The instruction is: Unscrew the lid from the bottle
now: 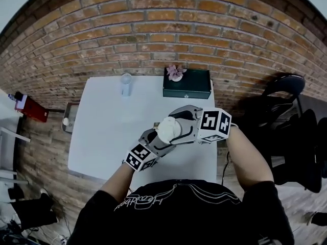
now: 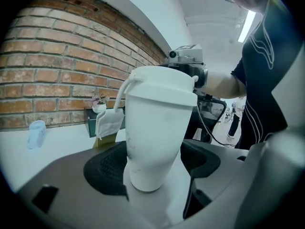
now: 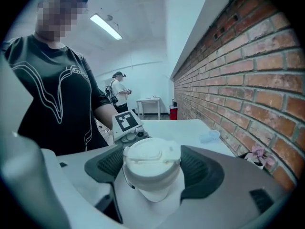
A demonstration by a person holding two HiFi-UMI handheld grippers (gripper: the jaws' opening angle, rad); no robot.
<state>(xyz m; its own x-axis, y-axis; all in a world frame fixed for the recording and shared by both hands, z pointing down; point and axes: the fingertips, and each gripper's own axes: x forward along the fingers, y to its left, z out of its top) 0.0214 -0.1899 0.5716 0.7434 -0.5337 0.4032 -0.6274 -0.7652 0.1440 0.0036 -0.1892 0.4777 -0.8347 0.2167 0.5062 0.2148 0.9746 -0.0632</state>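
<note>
While the person is holding the bottle in the air over the near part of the table, at about five o'clock of its white top, both tools are clamping it. The left gripper is coming in from seven o'clock, and its pads are pressing on the narrow lower body. The right gripper is reaching in from three o'clock, its jaws standing wide and closed on the lid.

To my eye the unscrewing is only being set up: the lid is sitting flush on the rim with no gap showing. The next move, I'd judge, is calling for the right gripper to twist the lid about the bottle's axis while the left one holds the body from turning. The smooth tapered wall could slip under that load.

The bottle is looking plain white and matte, widening toward the top, with faint grey scuffs low down. The lid is carrying a flip cap and a thin loop at its side.
</note>
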